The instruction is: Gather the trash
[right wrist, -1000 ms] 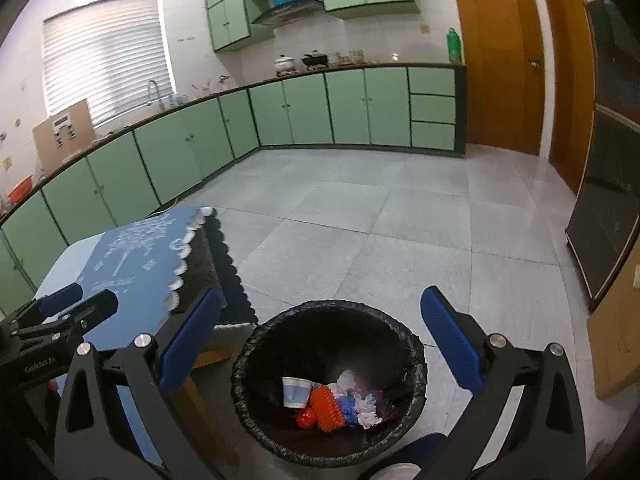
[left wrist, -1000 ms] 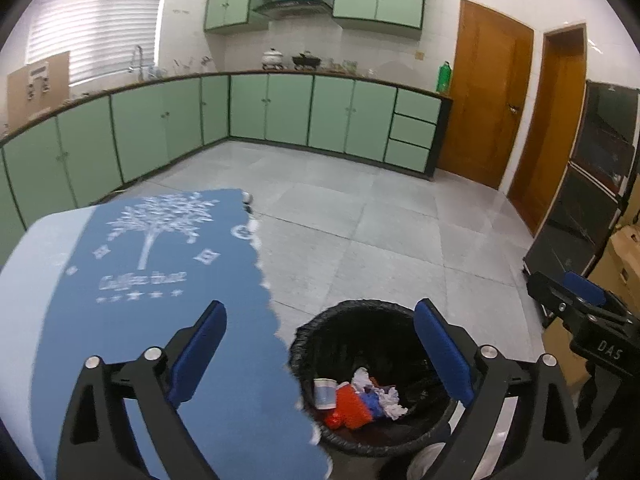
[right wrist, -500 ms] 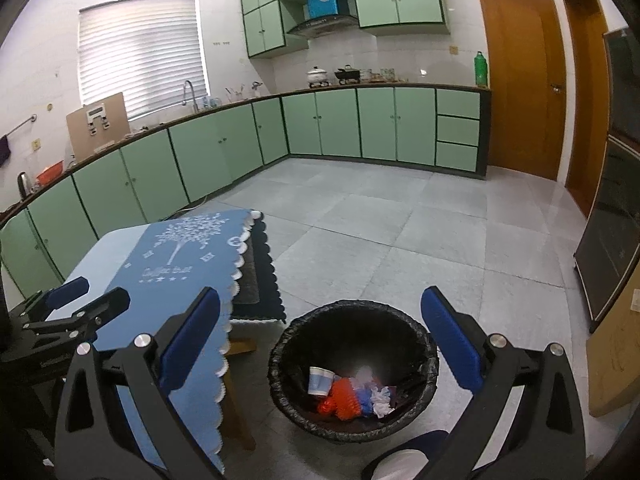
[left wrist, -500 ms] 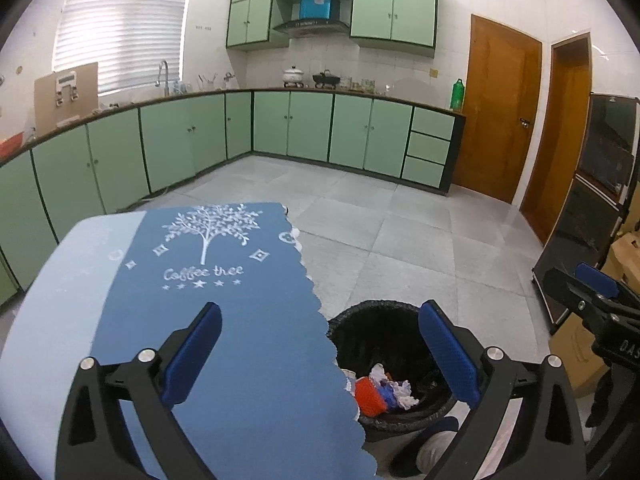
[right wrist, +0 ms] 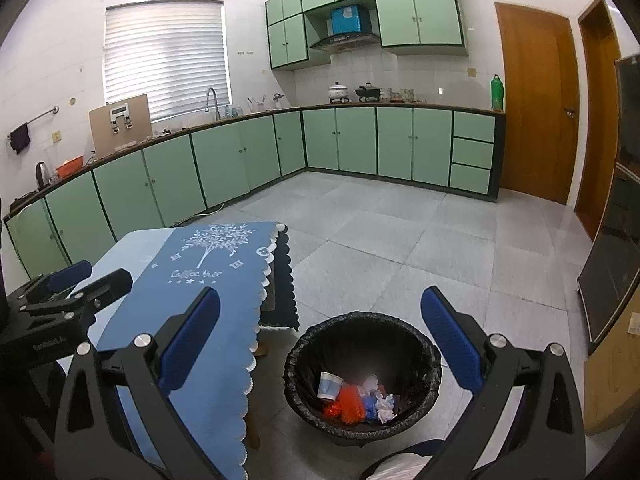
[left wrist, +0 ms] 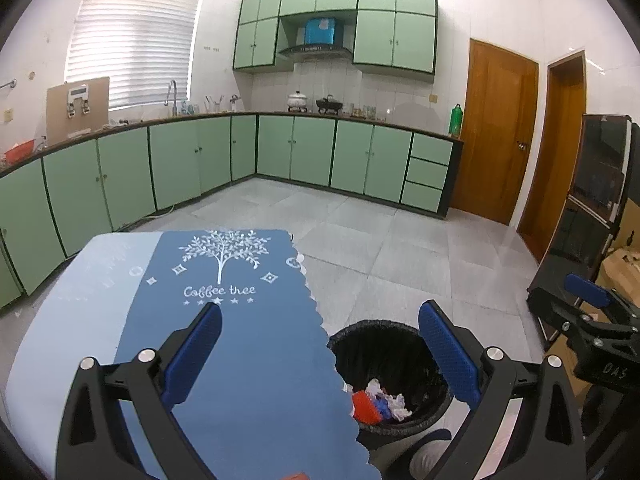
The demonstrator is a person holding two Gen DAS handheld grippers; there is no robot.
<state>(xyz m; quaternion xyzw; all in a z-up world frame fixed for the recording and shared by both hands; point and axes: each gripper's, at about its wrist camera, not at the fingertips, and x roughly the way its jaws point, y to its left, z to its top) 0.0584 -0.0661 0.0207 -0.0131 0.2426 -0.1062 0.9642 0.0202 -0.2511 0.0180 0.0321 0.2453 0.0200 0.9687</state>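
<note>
A black-lined trash bin (right wrist: 362, 376) stands on the floor beside the table; inside lie a paper cup (right wrist: 329, 385), red wrapping (right wrist: 349, 402) and crumpled white paper (right wrist: 385, 402). The same bin (left wrist: 390, 376) shows in the left wrist view, partly hidden by the tablecloth edge. My right gripper (right wrist: 320, 344) hangs open above the bin with nothing between its fingers. My left gripper (left wrist: 320, 354) is open too, over the blue "Coffee tree" tablecloth (left wrist: 224, 320) and the bin's left rim. Each gripper appears at the edge of the other's view.
The table (right wrist: 192, 280) with the blue cloth stands left of the bin. Green cabinets (right wrist: 352, 144) line the far walls, wooden doors (right wrist: 536, 100) are at the right, a dark cabinet (left wrist: 592, 200) and cardboard box (left wrist: 624, 264) sit nearby. Grey tiled floor (right wrist: 400, 240) stretches ahead.
Both grippers have risen and tilted up, so the bin sits lower and smaller and more of the kitchen shows. Both stayed open and hold nothing.
</note>
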